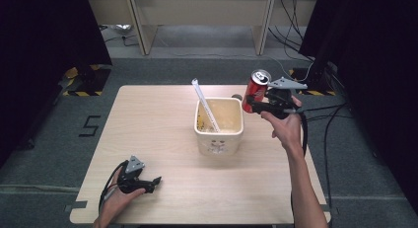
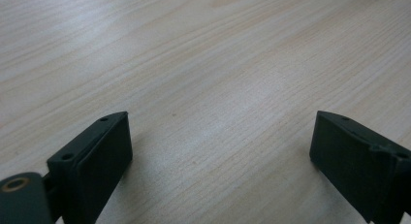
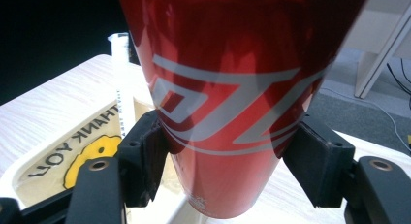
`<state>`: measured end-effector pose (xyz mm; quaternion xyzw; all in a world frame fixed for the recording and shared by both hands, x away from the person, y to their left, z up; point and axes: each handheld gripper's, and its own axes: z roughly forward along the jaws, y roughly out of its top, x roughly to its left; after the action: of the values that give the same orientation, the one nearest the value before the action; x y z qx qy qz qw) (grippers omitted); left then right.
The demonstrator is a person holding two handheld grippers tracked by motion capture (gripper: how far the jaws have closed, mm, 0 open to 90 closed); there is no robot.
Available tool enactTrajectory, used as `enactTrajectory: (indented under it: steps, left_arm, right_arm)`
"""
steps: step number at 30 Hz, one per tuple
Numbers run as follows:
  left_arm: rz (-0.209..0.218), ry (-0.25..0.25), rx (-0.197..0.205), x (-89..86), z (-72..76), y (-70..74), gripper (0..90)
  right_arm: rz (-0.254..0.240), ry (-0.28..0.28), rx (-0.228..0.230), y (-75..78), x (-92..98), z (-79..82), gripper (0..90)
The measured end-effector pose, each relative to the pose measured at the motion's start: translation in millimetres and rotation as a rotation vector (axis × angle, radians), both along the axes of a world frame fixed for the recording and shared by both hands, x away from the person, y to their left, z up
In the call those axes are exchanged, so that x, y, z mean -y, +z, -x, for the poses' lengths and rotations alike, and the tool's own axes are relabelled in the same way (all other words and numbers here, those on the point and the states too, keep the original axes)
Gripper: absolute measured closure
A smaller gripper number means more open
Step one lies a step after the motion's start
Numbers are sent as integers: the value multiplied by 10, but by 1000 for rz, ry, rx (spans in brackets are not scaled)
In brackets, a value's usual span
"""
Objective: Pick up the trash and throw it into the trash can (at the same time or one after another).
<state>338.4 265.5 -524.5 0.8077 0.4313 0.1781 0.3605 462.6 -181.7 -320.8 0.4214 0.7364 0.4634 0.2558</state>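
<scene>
A red drinks can [image 1: 256,90] with silver lettering hangs in the air just right of a cream tub [image 1: 219,134], tilted slightly. My right gripper [image 1: 255,105] is shut on the red can [image 3: 228,98], its pads pressing the lower sides. A long white stick [image 1: 205,105] leans out of the tub toward the back left. The tub's floor [image 3: 72,156] carries a yellow picture and the words "THANK YOU". Near the table's front left, my left gripper [image 1: 154,182] rests low over the wood, jaws wide apart with bare tabletop [image 2: 218,136] between them.
The light wooden table [image 1: 157,134] has bare wood around the tub. A black cable [image 1: 315,114] trails from the right gripper off the table's right edge. Grey carpet, black curtains and table legs lie beyond.
</scene>
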Motion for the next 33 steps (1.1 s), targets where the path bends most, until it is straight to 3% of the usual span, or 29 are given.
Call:
enactTrajectory:
  steps: [14, 25, 33]
  left_arm:
    - [0, 0, 0, 0, 0, 0, 73]
    - [1, 0, -1, 1, 1, 0, 73]
    - [0, -1, -3, -1, 0, 1, 73]
  right_arm:
    - [-10, 119, -14, -19, -423, 17, 350]
    - [-10, 134, -55, -173, -557, -92, 350]
    - [17, 140, -68, -243, -640, -146, 349]
